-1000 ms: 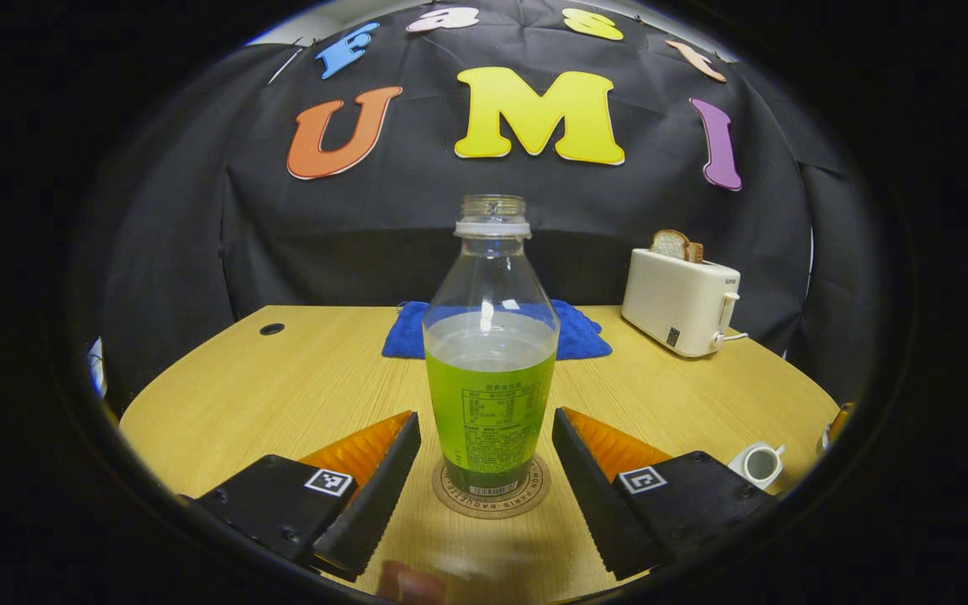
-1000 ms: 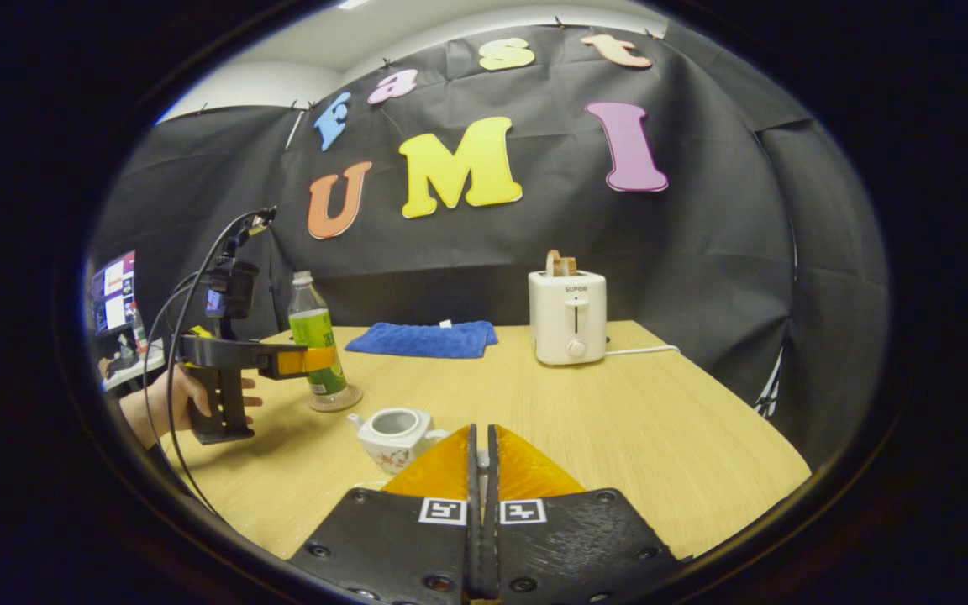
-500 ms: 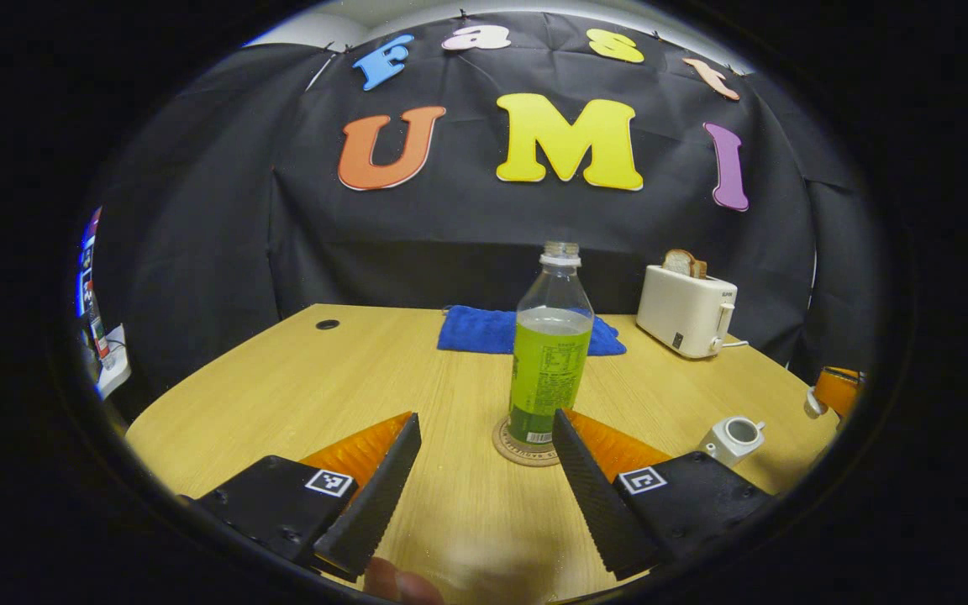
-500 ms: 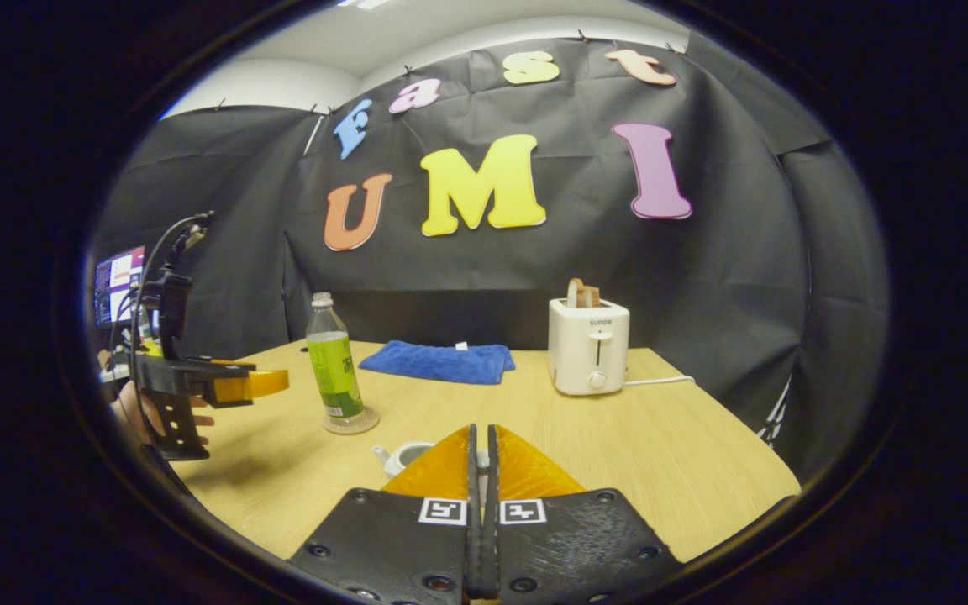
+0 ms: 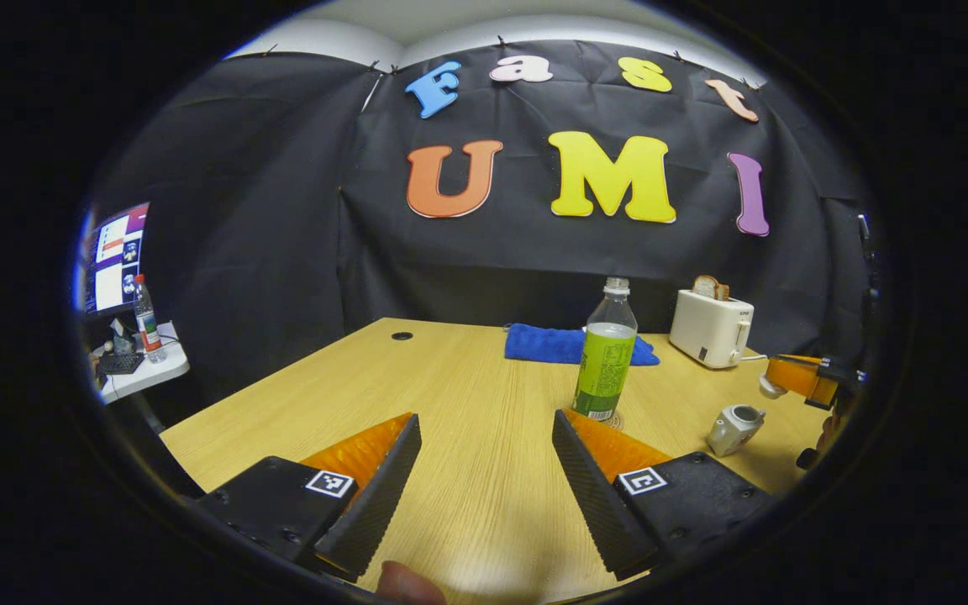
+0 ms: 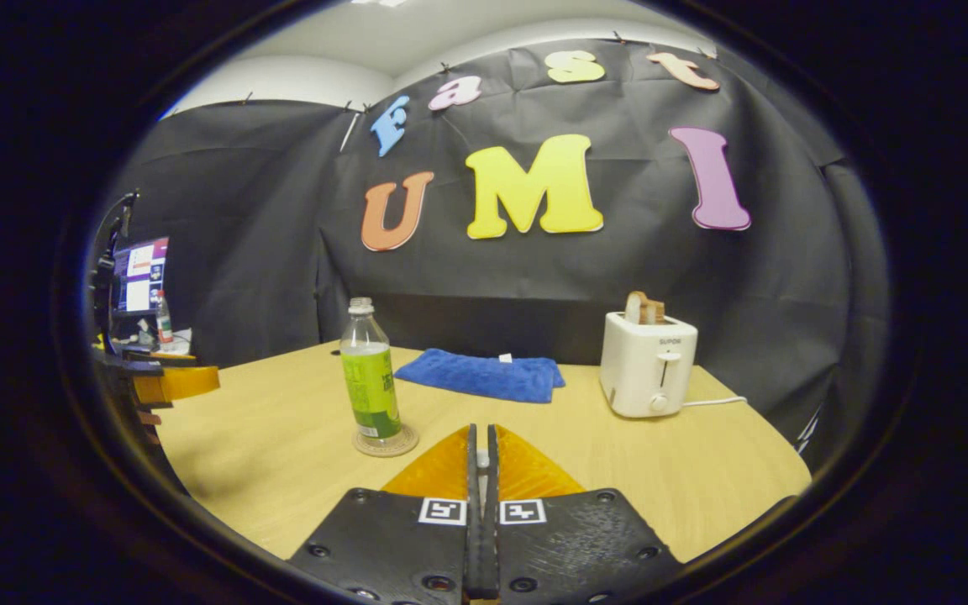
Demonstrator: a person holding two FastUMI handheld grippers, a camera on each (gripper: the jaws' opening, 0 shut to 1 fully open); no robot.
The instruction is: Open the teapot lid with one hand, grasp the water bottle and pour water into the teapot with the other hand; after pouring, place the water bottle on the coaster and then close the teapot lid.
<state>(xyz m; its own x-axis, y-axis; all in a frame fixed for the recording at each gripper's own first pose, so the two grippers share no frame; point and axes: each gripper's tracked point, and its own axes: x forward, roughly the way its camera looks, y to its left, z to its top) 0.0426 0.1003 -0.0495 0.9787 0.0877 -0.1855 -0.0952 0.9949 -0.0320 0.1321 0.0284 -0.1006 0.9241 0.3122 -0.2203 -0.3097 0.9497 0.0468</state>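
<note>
The clear water bottle [image 5: 606, 353] with a green label stands upright and capless on a round coaster [image 6: 385, 441]. My left gripper [image 5: 486, 418] is open and empty, well back from the bottle. The small white teapot [image 5: 734, 427] sits lidless to the right of the bottle. My right gripper [image 6: 481, 430] is shut, with a bit of the white teapot lid [image 6: 481, 459] showing between its fingers. In the left gripper view the right gripper [image 5: 795, 376] hovers above and right of the teapot, holding the lid [image 5: 770, 386] at its tip. The bottle [image 6: 370, 378] stands left of centre in the right gripper view.
A white toaster [image 6: 648, 365] with bread stands at the back right of the wooden table [image 5: 450, 395]. A blue cloth [image 6: 484, 376] lies at the back middle. Beyond the table's left edge stand a monitor [image 5: 114, 267] and a side table [image 5: 144, 374]. The left gripper [image 6: 169, 382] is at far left.
My left gripper has drawn back from the bottle, which stays on the coaster. The right gripper's view has risen; the teapot has dropped out of it.
</note>
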